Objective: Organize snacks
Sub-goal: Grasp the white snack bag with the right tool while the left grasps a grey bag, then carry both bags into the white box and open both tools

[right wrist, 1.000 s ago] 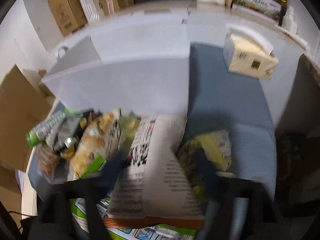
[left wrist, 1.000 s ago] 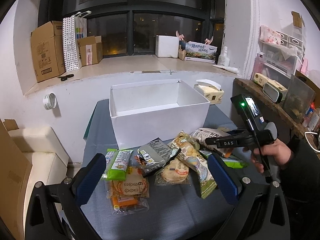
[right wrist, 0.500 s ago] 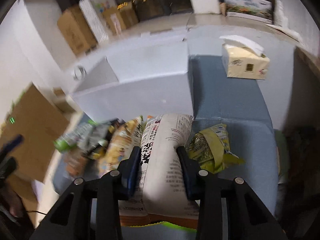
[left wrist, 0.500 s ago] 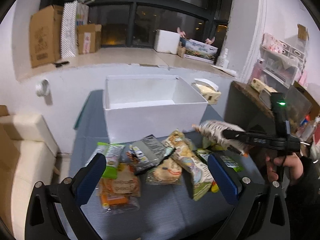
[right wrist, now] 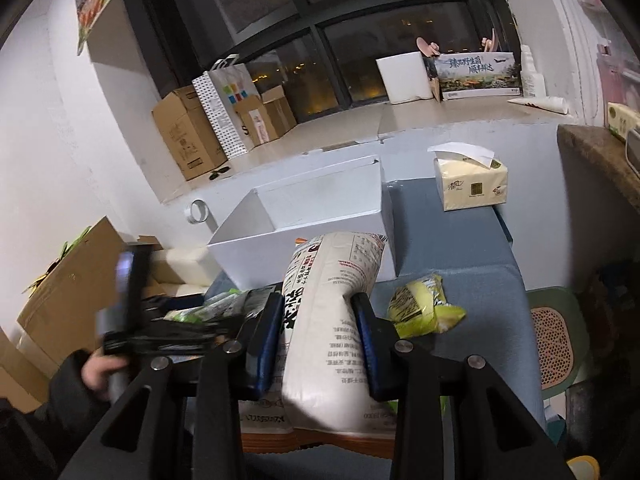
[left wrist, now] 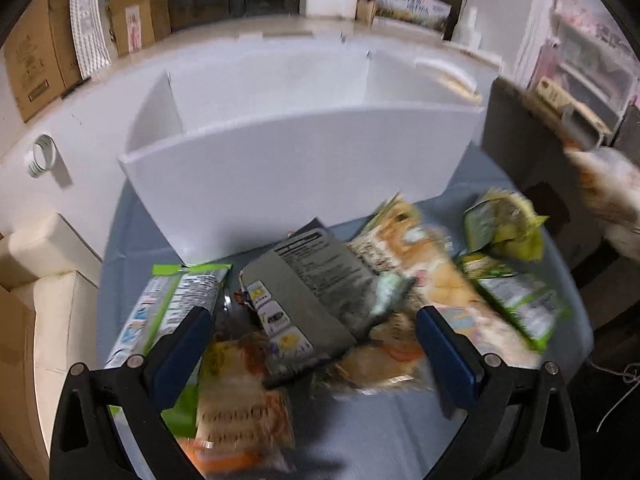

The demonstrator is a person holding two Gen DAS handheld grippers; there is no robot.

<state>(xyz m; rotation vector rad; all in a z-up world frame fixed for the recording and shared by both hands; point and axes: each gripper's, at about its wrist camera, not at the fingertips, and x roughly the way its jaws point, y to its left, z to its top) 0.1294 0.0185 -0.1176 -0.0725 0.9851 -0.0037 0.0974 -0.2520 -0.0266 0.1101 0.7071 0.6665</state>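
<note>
My right gripper is shut on a white snack bag with black print and holds it up above the table, short of the empty white box. The bag shows blurred at the right edge of the left wrist view. My left gripper is open and empty, low over the snack pile, its blue pads either side of a grey packet. A green-and-white packet, an orange cracker pack and a yellow-green bag lie around it. The white box stands just behind the pile.
A tissue box sits on the blue table to the right of the white box. Cardboard boxes and a paper bag stand on the window ledge. A green stool is at the table's right, a cream sofa at its left.
My right gripper has lifted the white bag higher off the pile. My left gripper has dropped down and forward close over the snacks.
</note>
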